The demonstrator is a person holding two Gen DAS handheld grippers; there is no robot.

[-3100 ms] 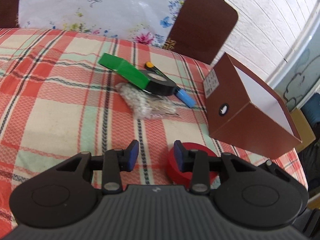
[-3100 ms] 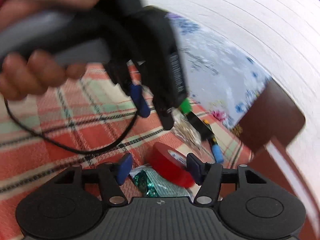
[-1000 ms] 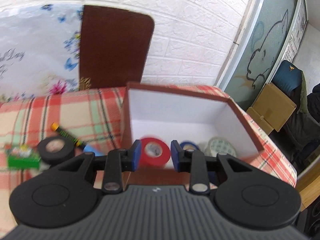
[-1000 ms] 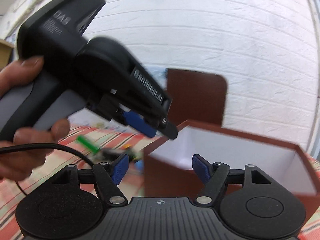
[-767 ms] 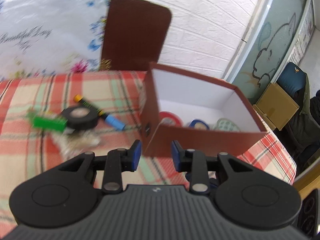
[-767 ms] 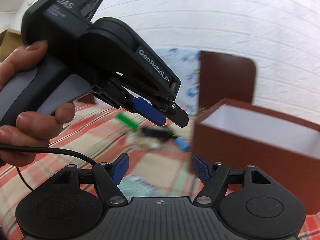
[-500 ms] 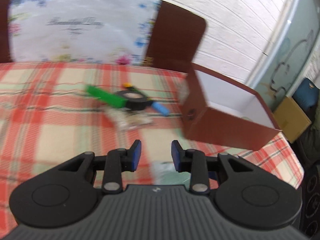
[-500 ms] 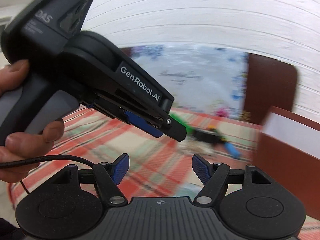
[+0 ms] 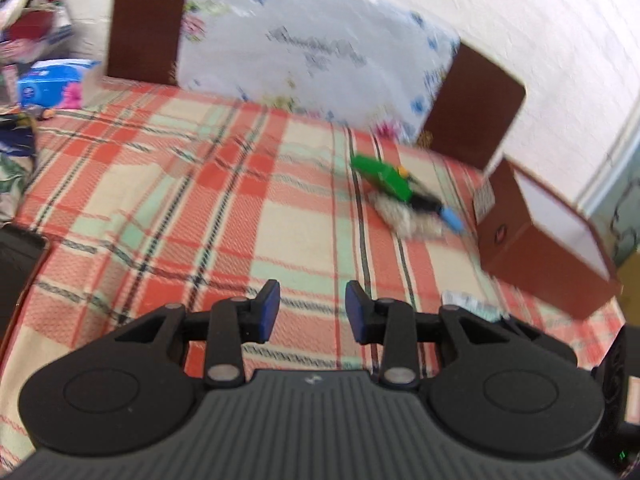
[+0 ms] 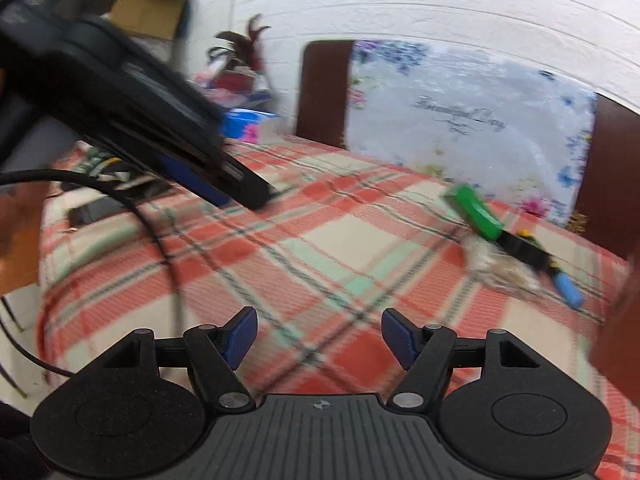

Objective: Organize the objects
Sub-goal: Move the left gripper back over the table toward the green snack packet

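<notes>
Plaid tablecloth [image 9: 224, 216]: green box [image 9: 382, 176] lies diagonally, far-left to near-right.

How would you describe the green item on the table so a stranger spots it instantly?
Start at the brown box on the plaid tablecloth. Beside it lies a small heap; the green block is its far end, the only bright green piece, next to a black roll and a blue-tipped pen.

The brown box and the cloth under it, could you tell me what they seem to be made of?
The brown box looks like cardboard: flat, sharp-edged walls, matte brown outside, plain white inside, a printed label on one wall. The cloth looks like woven fabric: a matte checked pattern in red, cream and green with visible weave texture. Blur leaves both uncertain.
</notes>
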